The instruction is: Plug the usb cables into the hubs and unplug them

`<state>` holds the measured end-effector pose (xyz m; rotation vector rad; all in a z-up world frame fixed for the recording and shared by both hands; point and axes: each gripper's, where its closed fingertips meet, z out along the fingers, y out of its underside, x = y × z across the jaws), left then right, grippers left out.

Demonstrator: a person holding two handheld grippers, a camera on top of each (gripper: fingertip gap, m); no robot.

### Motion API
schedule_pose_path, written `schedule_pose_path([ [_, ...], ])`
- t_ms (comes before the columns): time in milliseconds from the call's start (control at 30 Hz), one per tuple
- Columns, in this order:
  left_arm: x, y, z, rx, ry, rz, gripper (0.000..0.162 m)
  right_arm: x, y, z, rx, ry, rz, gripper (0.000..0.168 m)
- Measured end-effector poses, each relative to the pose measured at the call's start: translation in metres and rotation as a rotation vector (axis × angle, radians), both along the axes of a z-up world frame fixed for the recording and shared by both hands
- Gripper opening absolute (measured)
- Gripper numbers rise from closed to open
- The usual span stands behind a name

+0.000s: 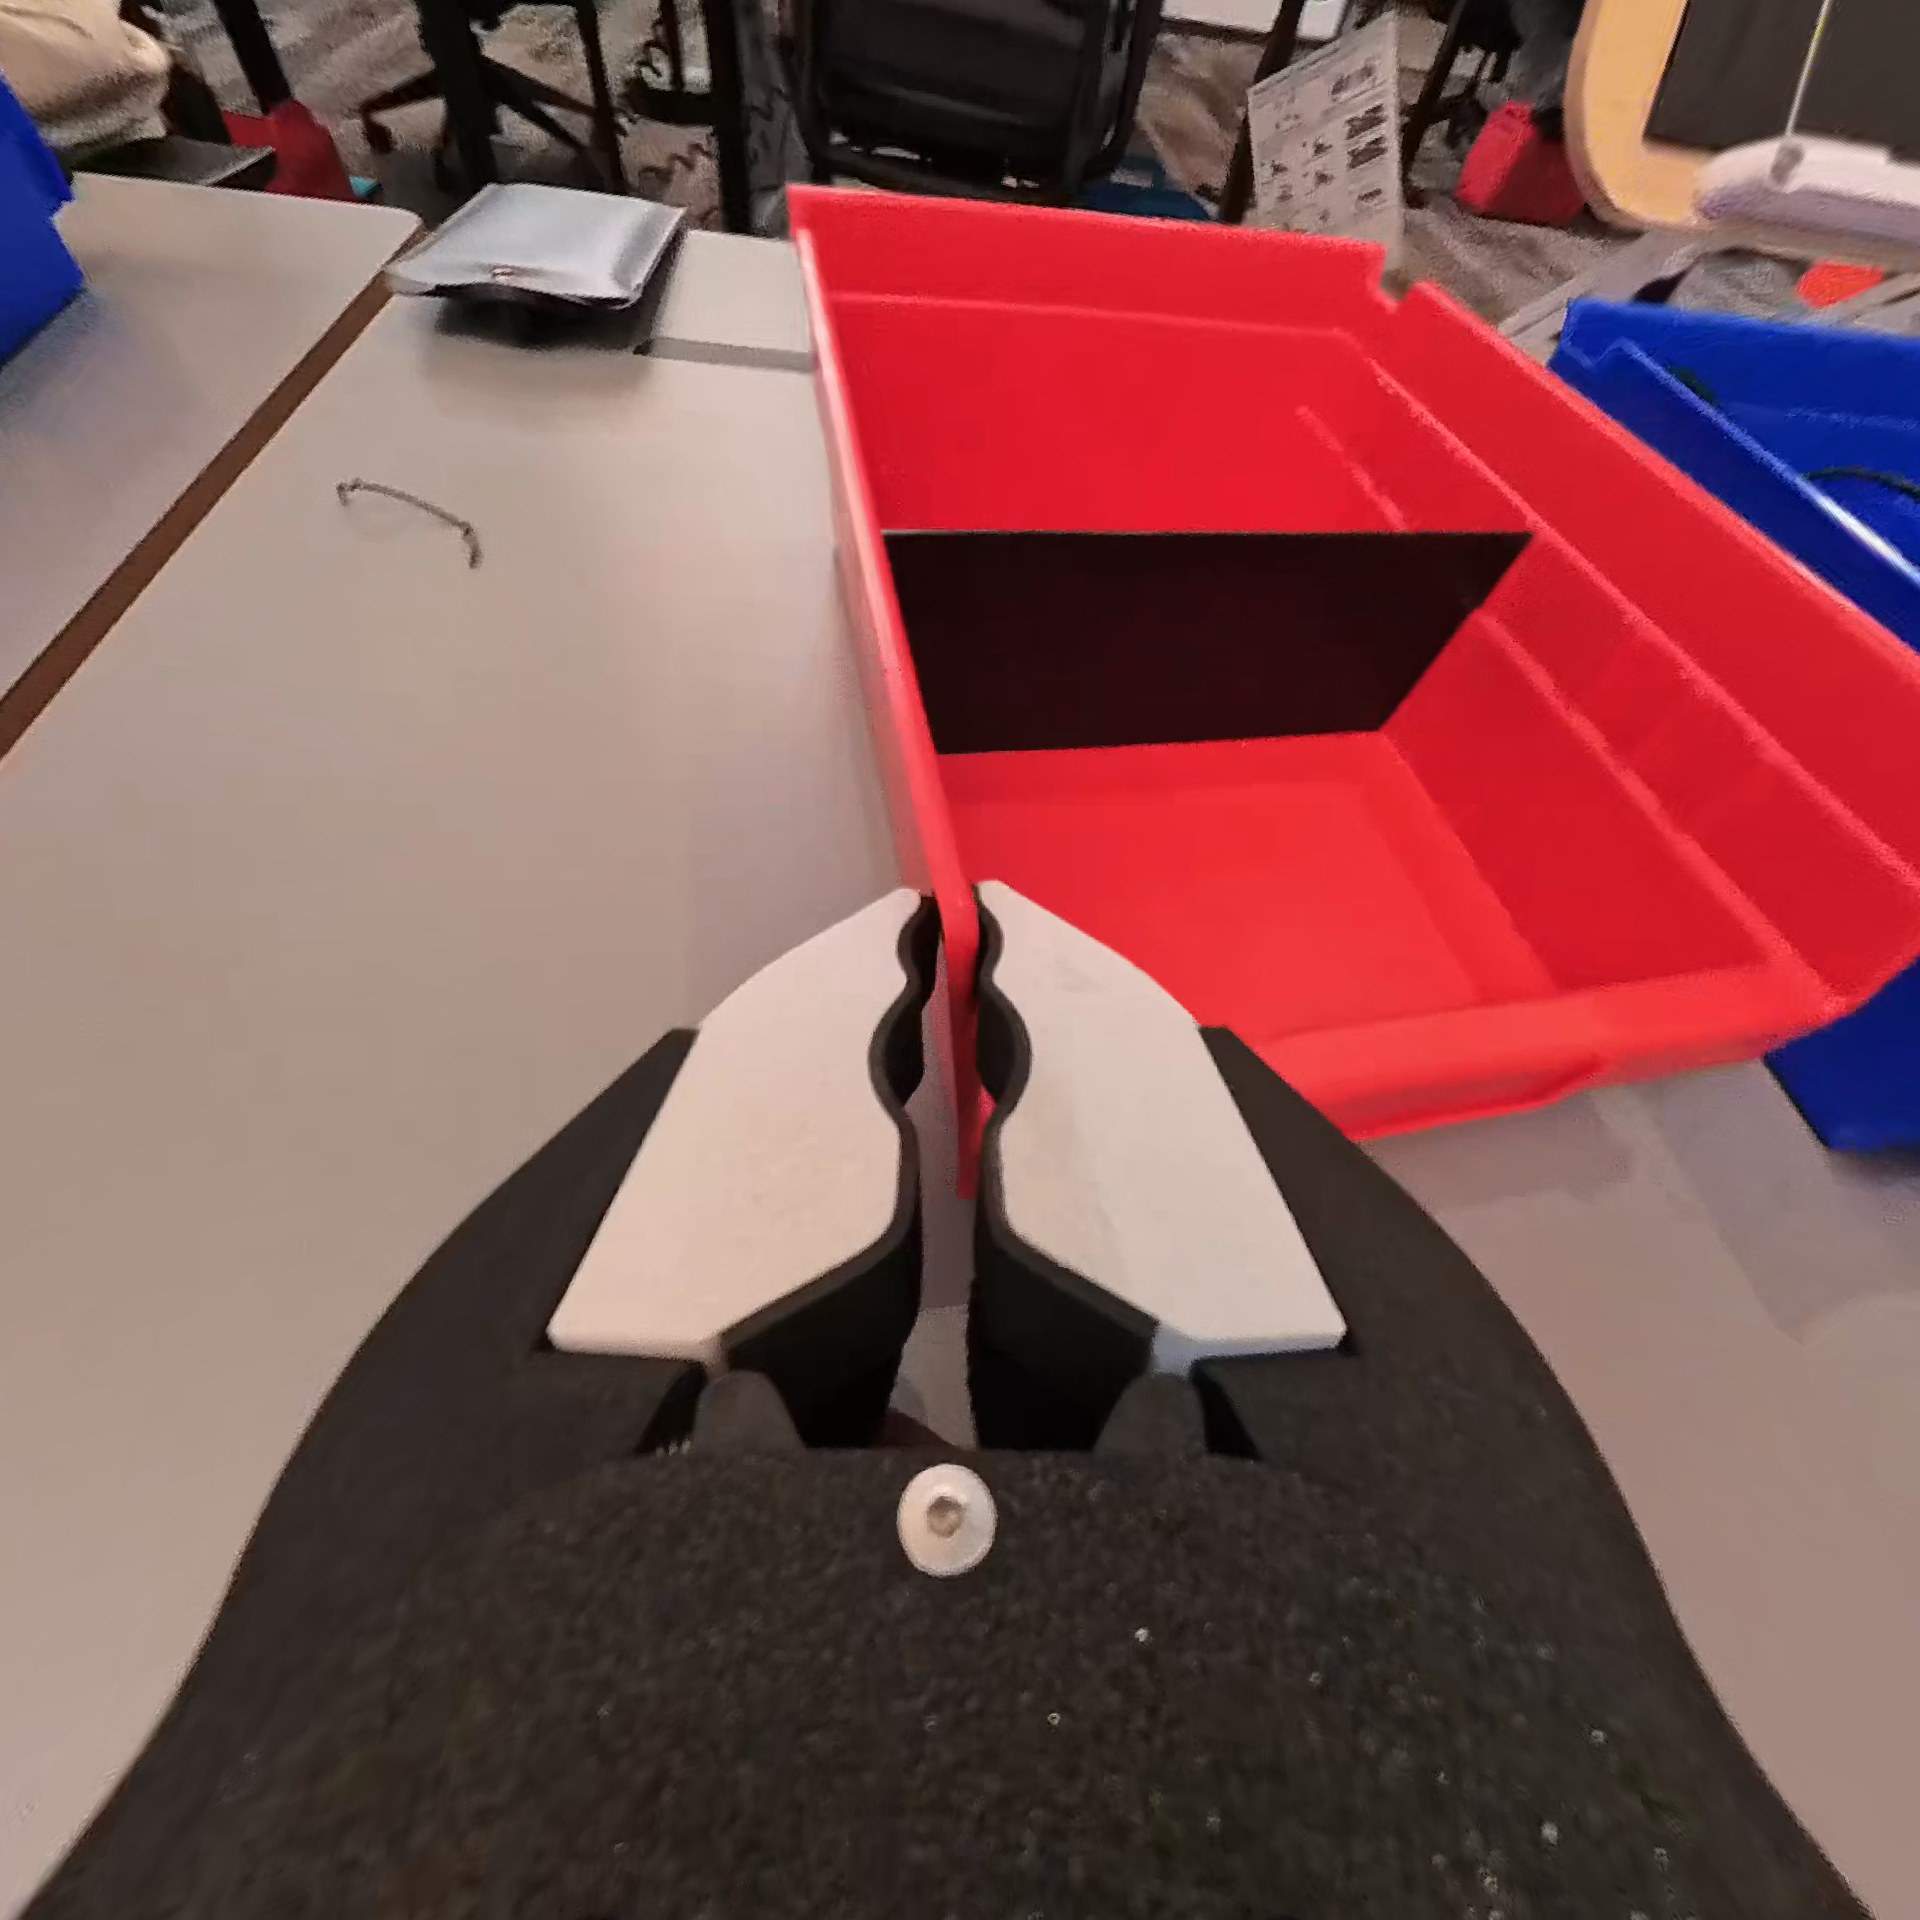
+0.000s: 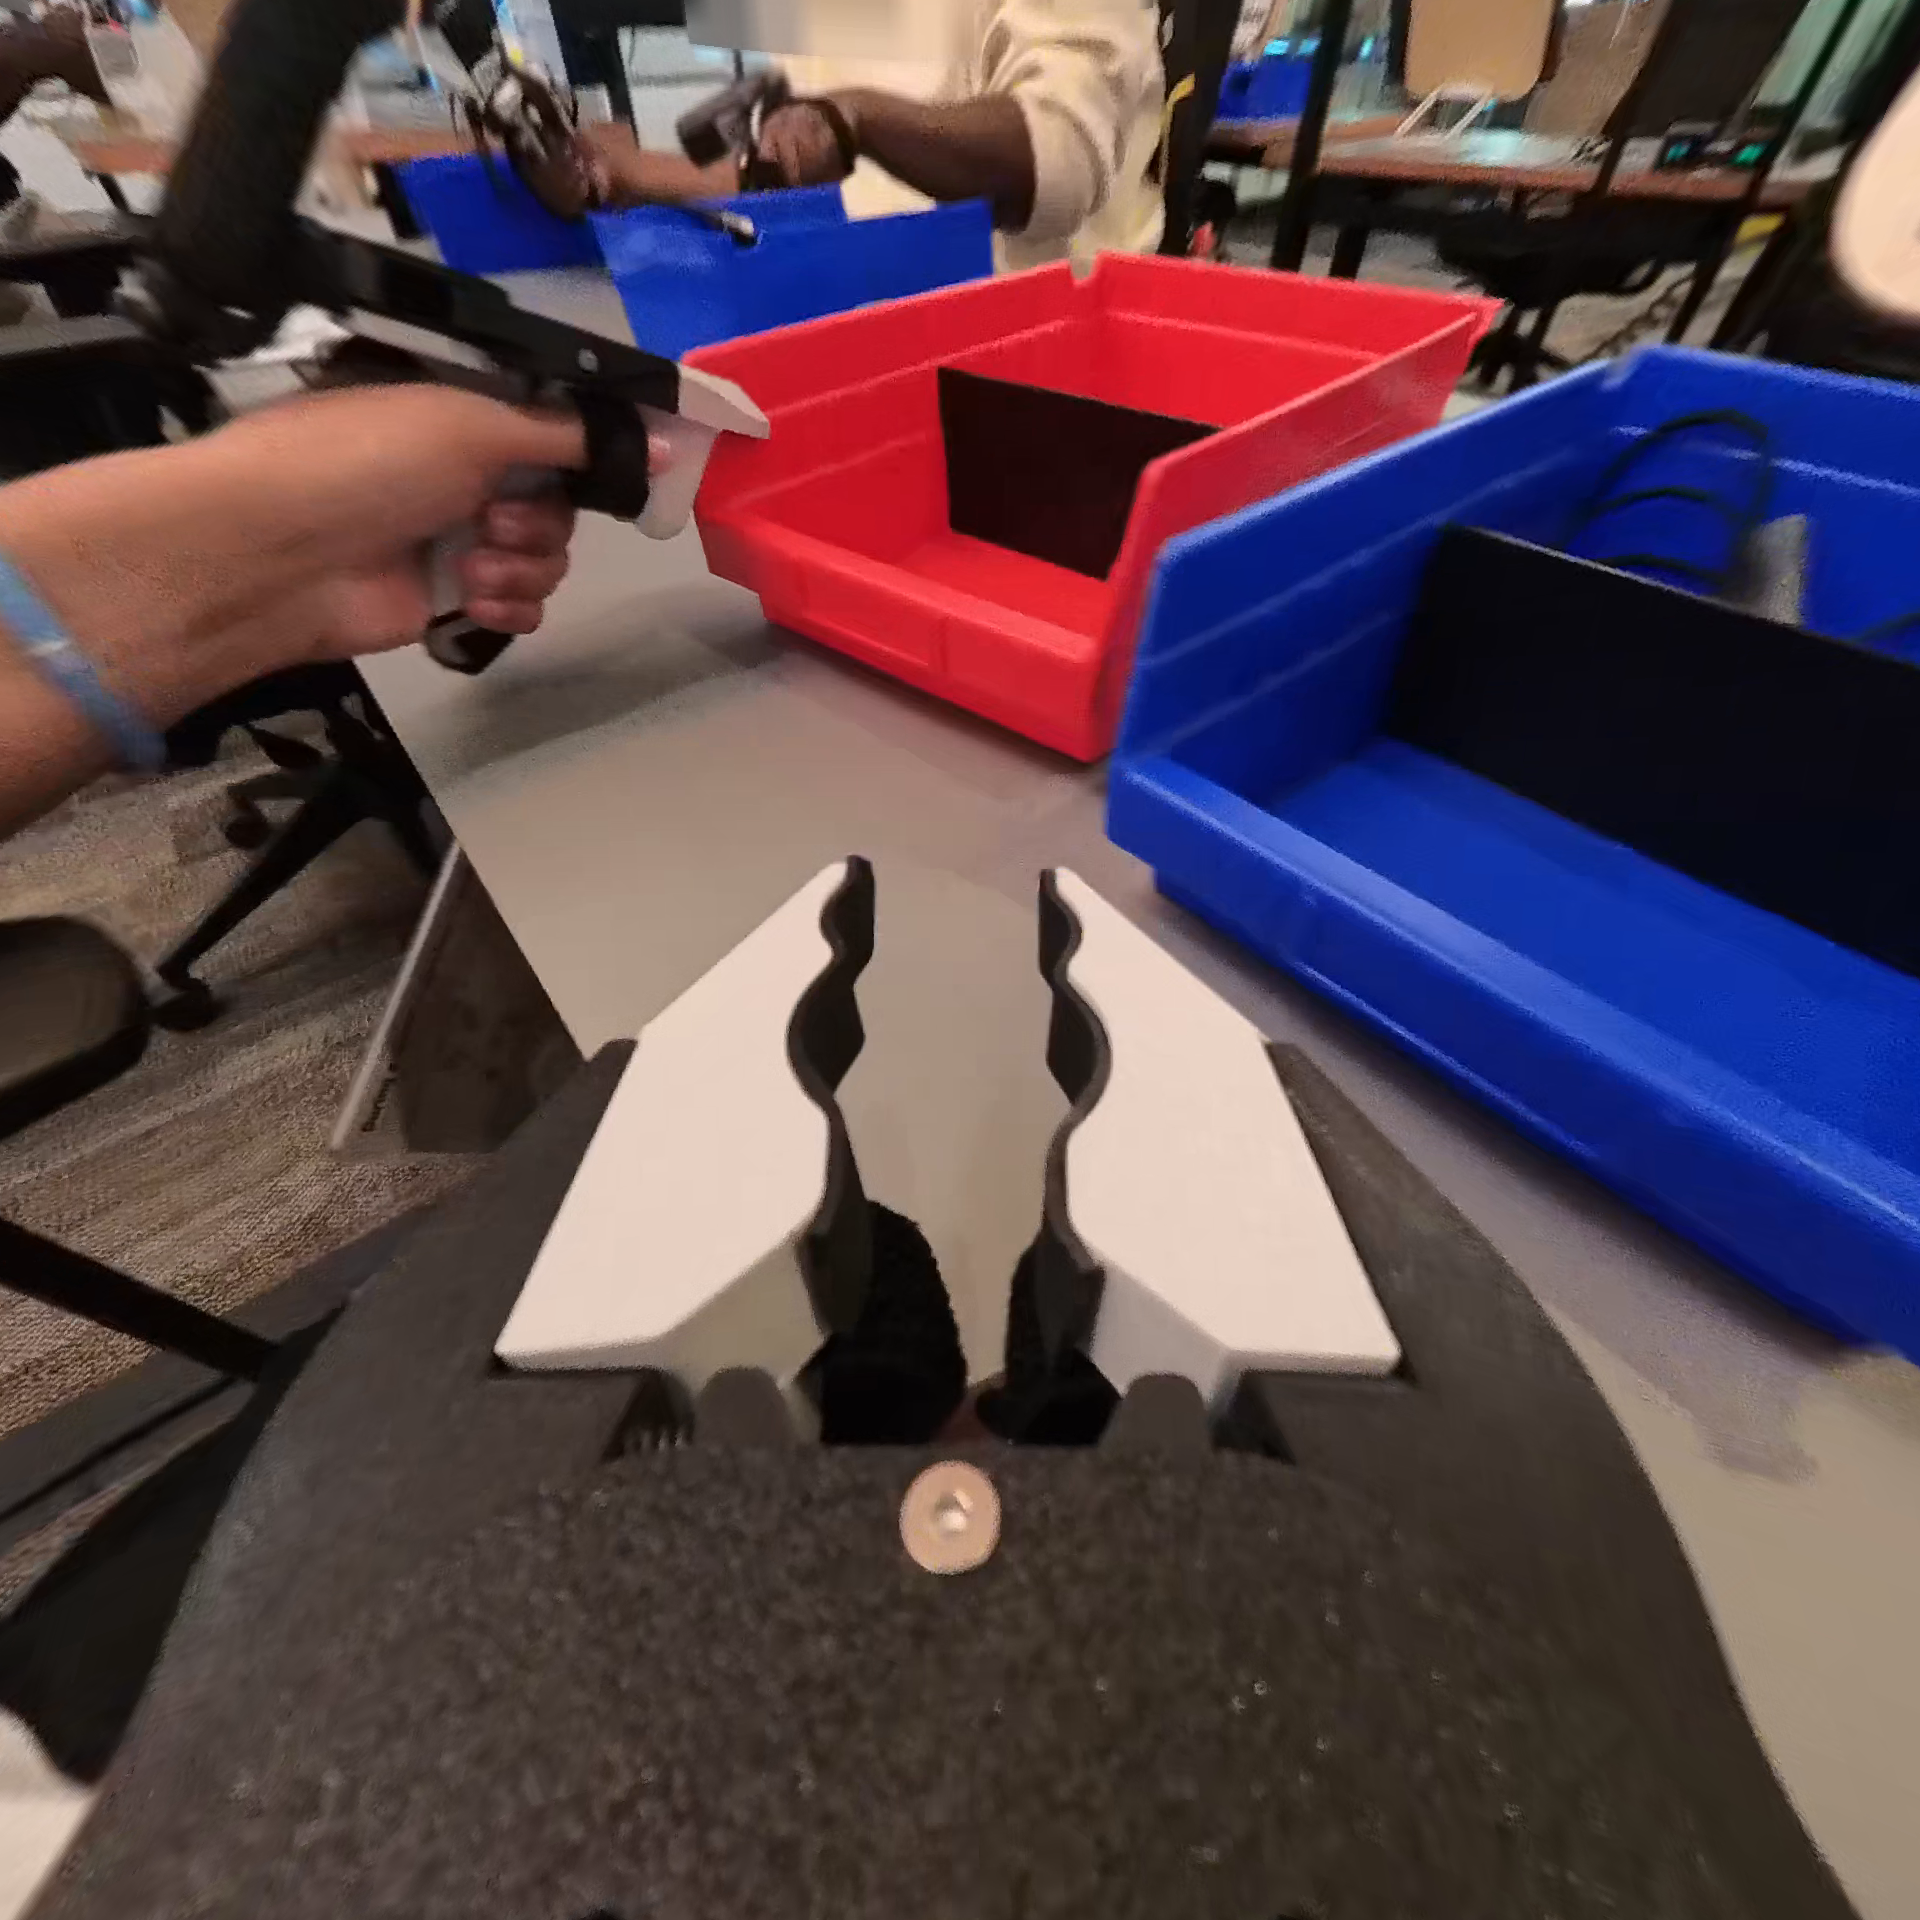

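Left gripper is clamped right onto the near left corner of the red bin, one finger outside the wall, one inside, pinching the thin red rim between them. The bin sits on the grey table, its low front edge just right of the gripper. Inside the bin, past that front edge, the floor is bare red, then a black divider stands upright across it, walling off the back compartment. Left of the bin, out on the table, lies a thin bent wire, well apart from the bin wall. Beyond the bin's far left corner rests a dark flat pouch. On the bin's right, touching or nearly touching its side, comes a blue bin.

Over to the right gripper: fingers spread, nothing between them, hanging over bare table near the front of the red bin, short of it. The blue bin stands just right of the fingertips, with its own black divider and a dark cable coiled behind that. From here a hand grips the left gripper's handle at the red bin's left corner. Behind the red bin sit two more blue bins, and a person in a pale sleeve works over them with another pair of grippers.
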<state>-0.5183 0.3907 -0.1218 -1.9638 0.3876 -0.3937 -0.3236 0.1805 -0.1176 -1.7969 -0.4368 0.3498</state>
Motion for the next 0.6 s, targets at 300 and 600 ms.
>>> schedule_pose_path([
  [300,-0.035,-0.093,-0.001,-0.035,0.124,0.193,0.005,-0.047,0.102,-0.005,-0.112,-0.077,-0.294,0.049],
  [600,-0.055,-0.156,0.054,0.240,0.186,0.288,0.005,-0.064,0.097,0.027,-0.083,-0.035,-0.262,0.004],
])
